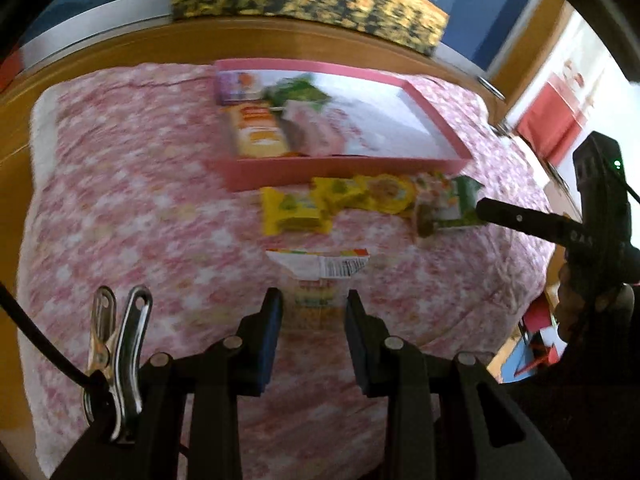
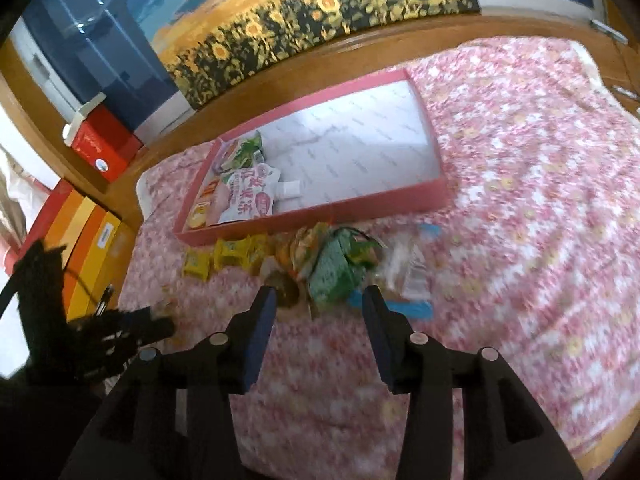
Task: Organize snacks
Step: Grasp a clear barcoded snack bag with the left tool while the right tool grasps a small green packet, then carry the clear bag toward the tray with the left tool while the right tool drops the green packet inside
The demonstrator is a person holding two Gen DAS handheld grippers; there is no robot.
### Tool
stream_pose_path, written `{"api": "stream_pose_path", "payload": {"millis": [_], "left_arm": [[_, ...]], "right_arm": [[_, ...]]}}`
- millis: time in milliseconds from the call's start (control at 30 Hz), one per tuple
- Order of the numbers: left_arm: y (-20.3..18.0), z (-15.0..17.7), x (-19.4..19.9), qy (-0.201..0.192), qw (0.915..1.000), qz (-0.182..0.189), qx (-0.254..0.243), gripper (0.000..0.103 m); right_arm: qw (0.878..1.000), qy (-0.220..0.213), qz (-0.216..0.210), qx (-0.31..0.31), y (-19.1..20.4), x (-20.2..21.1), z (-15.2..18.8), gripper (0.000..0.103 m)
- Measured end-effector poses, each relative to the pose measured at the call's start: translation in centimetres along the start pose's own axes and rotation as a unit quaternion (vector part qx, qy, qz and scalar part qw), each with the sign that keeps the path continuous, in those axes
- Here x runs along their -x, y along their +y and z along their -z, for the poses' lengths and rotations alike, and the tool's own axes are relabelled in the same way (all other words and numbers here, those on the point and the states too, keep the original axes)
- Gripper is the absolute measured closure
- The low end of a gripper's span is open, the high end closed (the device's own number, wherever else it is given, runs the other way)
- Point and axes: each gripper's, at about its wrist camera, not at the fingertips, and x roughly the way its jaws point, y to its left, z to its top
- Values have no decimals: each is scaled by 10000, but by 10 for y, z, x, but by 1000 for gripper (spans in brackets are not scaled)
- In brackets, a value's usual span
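Looking across the bed [image 2: 540, 152], we saw a pink floral quilt [image 1: 140, 184] spread over it, a wooden frame around it and a sunflower picture [image 2: 320, 12] behind. On the quilt lay the pink tray [image 2: 436, 194], mostly bare, with only a few snacks packed into one end: an orange box [image 1: 258, 130], a white pouch [image 2: 248, 196] and a green packet [image 1: 300, 90]. We judged the sorting barely begun, since a loose pile lay just outside the tray's near wall: yellow packets [image 1: 292, 210], a green bag [image 2: 334, 276] and clear wrappers [image 2: 404, 264]. Our left tongs [image 1: 314, 304] were clamped on a small sachet [image 1: 318, 268], lifted short of the tray. Our right tongs [image 2: 318, 300] stood apart and empty, near the pile.
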Motion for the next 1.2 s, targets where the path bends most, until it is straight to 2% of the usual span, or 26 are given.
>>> {"api": "stream_pose_path", "payload": {"millis": [100,133,167,300,467,600,700,800,900,1033,1200], "left_arm": [[11,3,4,-41,9997,-68,220,71],[13,3,4,-56,9996,-88,273,71],[15,3,5,-71,9994,-95,316,71],[16,1,6,-116,9994,-68,313,71],[8,-4,0,-86,9998,35,160,71],[5,-11,-4,-79,9999,95,75,71],[6,-14,-9,-38,9999,134,39,71],[8,-18,-11,-34,9999,96,35,70],[15,-21,-12,-44,9999,64,108,71],[22,-27,-14,-83,9997,68,218,71],[25,-33,-19,-127,9995,154,260,70]], "right_arm": [[9998,95,-129,-108,0,-9,-7,58],[9998,61,-137,-88,1,-11,-9,62],[9999,8,-129,-46,1,-10,-9,78],[9992,-97,-378,-17,-4,0,-12,86],[9956,-478,-800,78,-7,29,-17,89],[9876,-749,-1378,-106,-10,42,-26,89],[9812,-866,-1680,-384,-15,32,-36,89],[9803,-915,-1648,-585,-24,9,-47,89],[9807,-817,-1597,-782,-33,-14,-60,89],[9859,-436,-1509,-579,-38,-36,-74,89],[9909,490,-1243,-130,-41,-61,-84,89]]}}
